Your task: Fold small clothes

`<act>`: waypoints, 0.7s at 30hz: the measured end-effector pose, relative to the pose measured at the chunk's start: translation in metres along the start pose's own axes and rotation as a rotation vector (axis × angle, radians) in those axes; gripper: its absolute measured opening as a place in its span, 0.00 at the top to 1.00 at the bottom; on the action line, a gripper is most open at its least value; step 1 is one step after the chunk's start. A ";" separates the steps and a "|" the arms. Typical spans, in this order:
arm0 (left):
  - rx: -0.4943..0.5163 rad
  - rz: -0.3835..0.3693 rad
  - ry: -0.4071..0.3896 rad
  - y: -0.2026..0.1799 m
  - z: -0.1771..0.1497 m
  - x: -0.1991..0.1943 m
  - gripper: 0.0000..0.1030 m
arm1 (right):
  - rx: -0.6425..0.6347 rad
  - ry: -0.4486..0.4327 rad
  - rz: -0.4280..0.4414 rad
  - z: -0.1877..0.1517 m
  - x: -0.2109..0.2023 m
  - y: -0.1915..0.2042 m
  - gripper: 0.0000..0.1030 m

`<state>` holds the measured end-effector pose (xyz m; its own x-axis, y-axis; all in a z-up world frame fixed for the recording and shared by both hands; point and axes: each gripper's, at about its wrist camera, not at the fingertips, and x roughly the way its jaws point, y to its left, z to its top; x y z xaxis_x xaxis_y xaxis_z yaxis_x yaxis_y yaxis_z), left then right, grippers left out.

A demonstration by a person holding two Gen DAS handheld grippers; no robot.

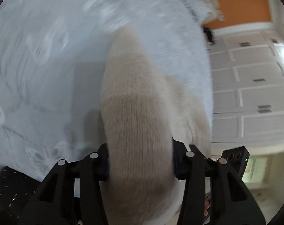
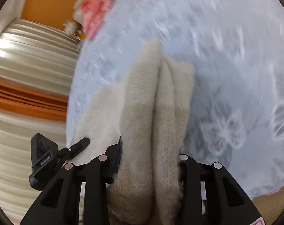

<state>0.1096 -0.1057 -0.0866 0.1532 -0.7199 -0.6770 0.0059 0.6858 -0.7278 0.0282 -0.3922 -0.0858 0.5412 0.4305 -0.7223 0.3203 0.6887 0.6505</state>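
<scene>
In the left wrist view, the left gripper (image 1: 141, 161) was clamped on a cream knitted garment (image 1: 134, 97), whose thick fold filled the gap between the black fingers (image 1: 102, 161) and ran forward over a pale blue patterned bedspread (image 1: 48, 56). More of the cream fabric lay to the right near the bedspread's edge, with white panelled cupboard doors (image 1: 254, 93) and an orange wall (image 1: 241, 9) beyond. The picture was blurred. In the right wrist view, the right gripper (image 2: 149, 161) was clenched on the same garment (image 2: 160, 97), here bunched in several upright folds pressed between its fingers, resting on the bedspread (image 2: 226, 56). A pink cloth (image 2: 97, 9) lay far off at the bedspread's edge, beside pale striped curtains (image 2: 29, 56).
</scene>
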 end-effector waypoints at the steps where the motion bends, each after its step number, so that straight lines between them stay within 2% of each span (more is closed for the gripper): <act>1: 0.036 -0.023 -0.014 -0.017 0.003 -0.015 0.57 | -0.032 -0.037 0.011 0.005 -0.019 0.017 0.67; 5: 0.154 -0.112 -0.079 -0.081 0.012 -0.073 0.57 | -0.150 -0.162 0.055 0.017 -0.087 0.075 0.67; 7: 0.251 -0.161 -0.136 -0.122 0.018 -0.114 0.57 | -0.243 -0.263 0.092 0.021 -0.135 0.121 0.67; 8: 0.293 -0.182 -0.165 -0.140 0.018 -0.133 0.57 | -0.268 -0.293 0.106 0.019 -0.149 0.131 0.67; 11: 0.440 -0.266 -0.279 -0.193 0.018 -0.210 0.56 | -0.397 -0.435 0.175 0.018 -0.211 0.192 0.67; 14: 0.604 -0.342 -0.430 -0.243 0.012 -0.293 0.55 | -0.525 -0.563 0.270 0.011 -0.264 0.251 0.67; 17: 0.695 -0.383 -0.539 -0.268 0.006 -0.352 0.53 | -0.638 -0.649 0.367 0.004 -0.303 0.311 0.66; 21: 0.753 -0.408 -0.645 -0.276 0.004 -0.415 0.52 | -0.699 -0.672 0.455 0.000 -0.319 0.358 0.66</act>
<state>0.0486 0.0043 0.3959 0.4937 -0.8681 -0.0517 0.7490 0.4547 -0.4819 -0.0296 -0.2833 0.3771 0.8829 0.4686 -0.0298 -0.4206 0.8176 0.3933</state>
